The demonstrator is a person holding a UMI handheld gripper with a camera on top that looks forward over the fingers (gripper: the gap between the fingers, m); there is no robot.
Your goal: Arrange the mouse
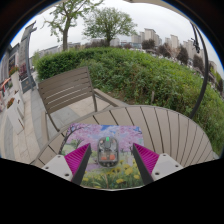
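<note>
Mouse (pixel 106 152), small and dark, stands between the fingers of the gripper (pixel 106 157) on a colourful mat (pixel 105 140) laid over the slatted wooden table (pixel 165 128). Both pads (pixel 77 157) stand spread, with a gap at either side, so nothing is gripped. To do this step well, centre the fingers on the mouse's sides, close evenly, then lift without dragging the mat. A wooden chair (pixel 65 88) stands well beyond.

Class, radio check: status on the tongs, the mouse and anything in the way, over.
Tongs open, empty. Mouse between them on colourful mousepad, gaps both sides. Wooden table ahead, nothing blocking.
</note>
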